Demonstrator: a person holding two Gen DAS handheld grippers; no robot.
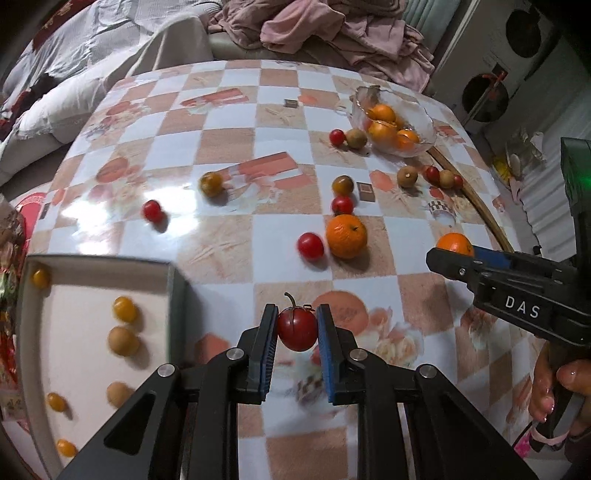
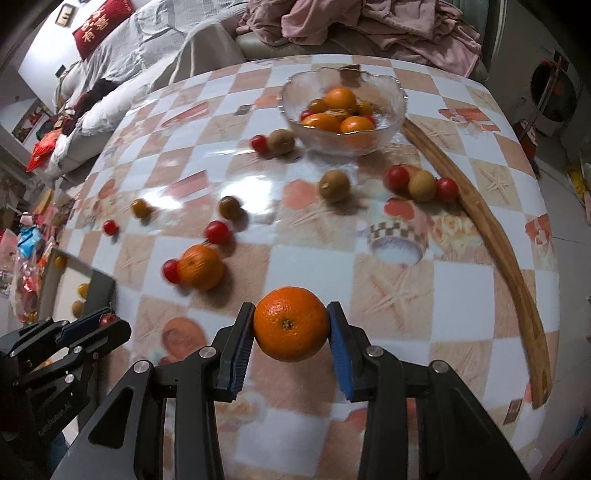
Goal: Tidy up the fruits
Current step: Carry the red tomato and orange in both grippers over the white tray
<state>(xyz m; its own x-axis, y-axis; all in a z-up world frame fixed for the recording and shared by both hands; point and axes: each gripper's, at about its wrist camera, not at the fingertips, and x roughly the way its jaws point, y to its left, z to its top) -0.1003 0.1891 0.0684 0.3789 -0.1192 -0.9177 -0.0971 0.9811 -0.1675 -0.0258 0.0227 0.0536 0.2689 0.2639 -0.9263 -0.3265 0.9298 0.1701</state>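
Carrying two fruits at once, we have the left gripper (image 1: 297, 325) clamped on a red cherry tomato (image 1: 297, 329) with its stem pointing up, and the right gripper (image 2: 291, 325) clamped on a mandarin orange (image 2: 291, 324), both apparently lifted clear of the checkered tablecloth (image 1: 229, 254).

Sorting seems to go by kind: the glass bowl (image 2: 388, 122) at the far side holds mandarins with a few small fruits among them, while the white tray (image 1: 85, 369) at the near left holds yellow cherry tomatoes and pale brown round fruits. We judge the mandarin belongs in the bowl and the tomato probably in the tray.

To do this well, we should keep the squeeze on the tomato light, since its skin would likely split, and lower each fruit close to its landing spot before letting go so nothing rolls. Loose fruit, such as another mandarin (image 1: 346, 236) mid-table, lies under the right hand's path to the bowl, so we should stay high.

Readable writing: "DAS" in white on the right gripper's body in the left wrist view. A red cushion (image 2: 101, 26) carries gold characters we cannot read.
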